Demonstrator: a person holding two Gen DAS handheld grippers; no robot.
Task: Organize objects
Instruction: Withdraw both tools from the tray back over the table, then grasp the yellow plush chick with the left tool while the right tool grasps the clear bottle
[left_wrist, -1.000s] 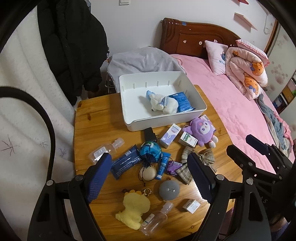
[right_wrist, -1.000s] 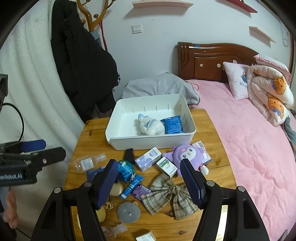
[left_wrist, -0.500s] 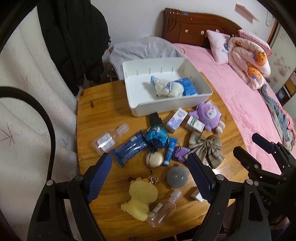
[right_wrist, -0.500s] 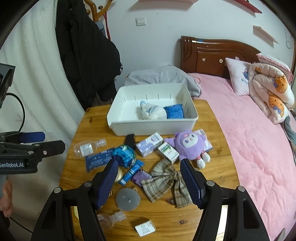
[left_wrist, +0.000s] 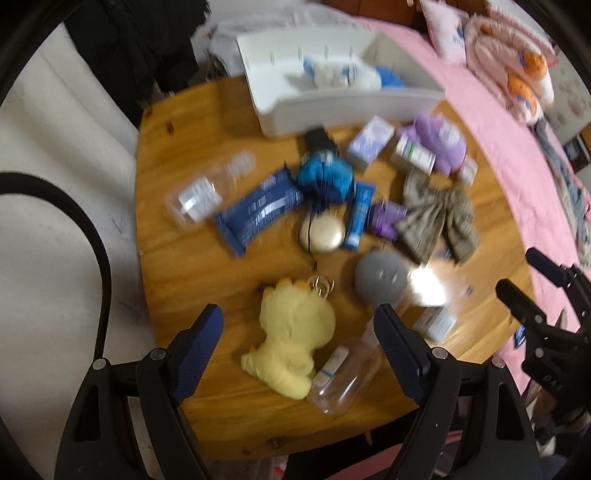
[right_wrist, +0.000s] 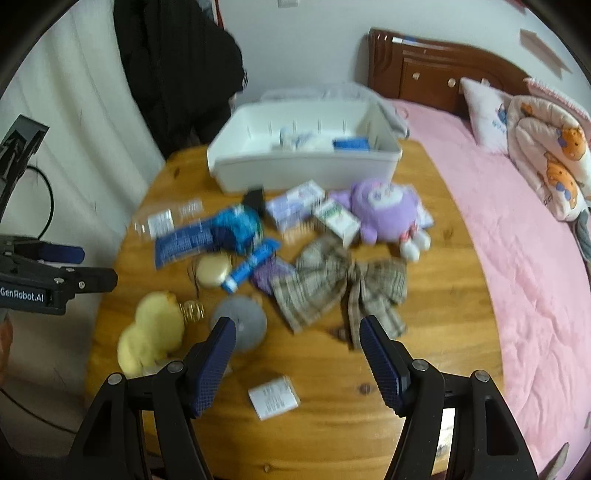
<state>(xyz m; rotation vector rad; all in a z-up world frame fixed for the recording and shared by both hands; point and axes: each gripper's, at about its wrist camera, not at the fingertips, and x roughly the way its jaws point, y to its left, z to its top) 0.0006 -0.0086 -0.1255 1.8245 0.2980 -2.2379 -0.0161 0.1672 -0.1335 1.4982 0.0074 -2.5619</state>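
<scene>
Both views are motion-blurred. My left gripper (left_wrist: 297, 325) is open above a yellow plush toy (left_wrist: 291, 339) and a clear bottle (left_wrist: 343, 373) at the wooden table's near edge. My right gripper (right_wrist: 297, 332) is open and empty, hanging over the table near a plaid bow (right_wrist: 340, 284) and a grey round pad (right_wrist: 240, 323). A white bin (right_wrist: 303, 166) at the far side holds a white plush and a blue packet. Scattered between lie a purple plush (right_wrist: 384, 210), small boxes, a blue pouch (left_wrist: 325, 177), a dark blue packet (left_wrist: 258, 210) and a cream compact (left_wrist: 325, 232).
A round wooden table (right_wrist: 443, 258) stands beside a pink bed (right_wrist: 517, 240) on the right. A black coat (right_wrist: 177, 62) hangs at the back left by a white curtain. A small white box (right_wrist: 273, 397) lies near the table's front edge.
Both grippers have dropped lower and closer to the table. The left one now frames the yellow plush and the clear bottle. Nothing on the table has moved.
</scene>
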